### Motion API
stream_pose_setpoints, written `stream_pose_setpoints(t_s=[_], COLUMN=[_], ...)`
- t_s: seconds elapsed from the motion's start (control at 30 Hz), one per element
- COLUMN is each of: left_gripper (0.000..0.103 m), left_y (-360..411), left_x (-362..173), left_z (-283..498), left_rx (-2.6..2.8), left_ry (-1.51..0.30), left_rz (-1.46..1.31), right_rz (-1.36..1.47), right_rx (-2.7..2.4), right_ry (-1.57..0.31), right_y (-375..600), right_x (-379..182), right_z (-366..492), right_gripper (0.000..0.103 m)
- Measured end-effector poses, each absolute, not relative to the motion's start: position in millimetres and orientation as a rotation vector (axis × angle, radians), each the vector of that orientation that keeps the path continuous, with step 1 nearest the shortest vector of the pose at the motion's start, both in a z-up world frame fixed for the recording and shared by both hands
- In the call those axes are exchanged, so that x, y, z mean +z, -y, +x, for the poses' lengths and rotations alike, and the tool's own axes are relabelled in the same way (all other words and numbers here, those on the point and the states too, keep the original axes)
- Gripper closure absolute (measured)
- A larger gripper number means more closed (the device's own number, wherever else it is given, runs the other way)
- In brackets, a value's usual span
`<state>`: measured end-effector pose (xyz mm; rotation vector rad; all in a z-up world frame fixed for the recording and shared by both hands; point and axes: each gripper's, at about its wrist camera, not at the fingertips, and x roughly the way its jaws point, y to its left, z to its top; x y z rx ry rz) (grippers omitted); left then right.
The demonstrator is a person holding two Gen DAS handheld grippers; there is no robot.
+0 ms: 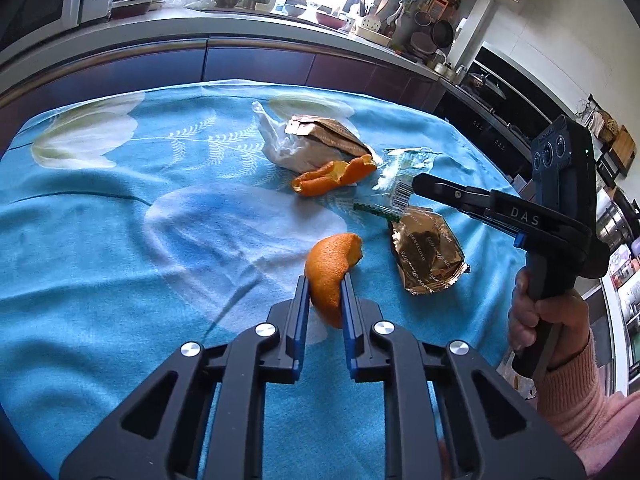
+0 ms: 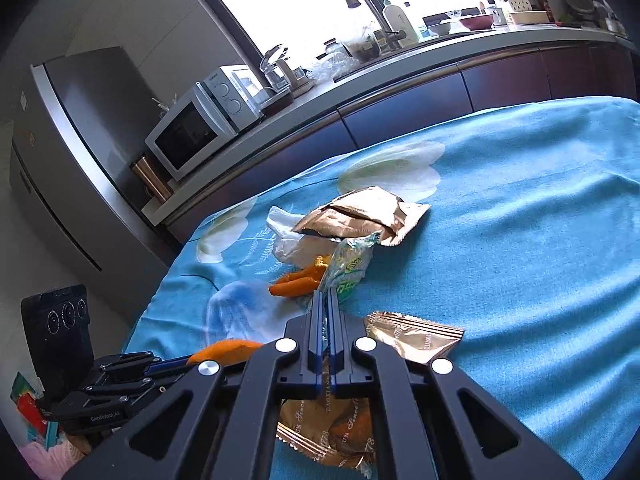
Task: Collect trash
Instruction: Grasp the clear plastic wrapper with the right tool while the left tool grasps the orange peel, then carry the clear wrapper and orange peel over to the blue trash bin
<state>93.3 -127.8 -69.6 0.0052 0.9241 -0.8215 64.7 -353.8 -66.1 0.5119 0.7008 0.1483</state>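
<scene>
While the blue flower-printed tablecloth [image 1: 120,240] lies spread under everything, a curved piece of orange peel [image 1: 332,276] is pinched between the blue-padded fingers of the left gripper [image 1: 325,285], whose jaws are nearly closed on it and hold it nearest the camera. Just right of that peel, a crumpled gold foil snack wrapper [image 1: 426,254] is seen flat on the cloth. Beyond it, a clear green-printed plastic wrapper [image 2: 349,268] is clamped in the fully closed right gripper [image 2: 328,296], which is held by a hand [image 1: 548,320] in a pink sleeve. Farther from the held peel, a second, longer strip of orange peel [image 1: 334,178] is found beside a white crumpled tissue [image 1: 288,144] and a torn brown paper packet [image 1: 328,134].
</scene>
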Motion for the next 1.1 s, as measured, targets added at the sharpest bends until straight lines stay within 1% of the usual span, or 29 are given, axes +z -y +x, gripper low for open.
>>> stream_pose_setpoints(t_s=[0.37, 1.1], left_gripper=[0.088, 0.088], left_y=[87, 5], left_x=[-58, -38], left_z=[89, 73], left_rx=[-0.770, -0.618], left_ry=[-0.889, -0.826], left_rz=[-0.028, -0.073], right_rz=[0.498, 0.468], right_rx=[0.217, 0.441], right_ry=[-0.655, -0.692], right_y=[334, 252], right_x=[-45, -39], right_z=[49, 73], right_gripper=[0.102, 0.102])
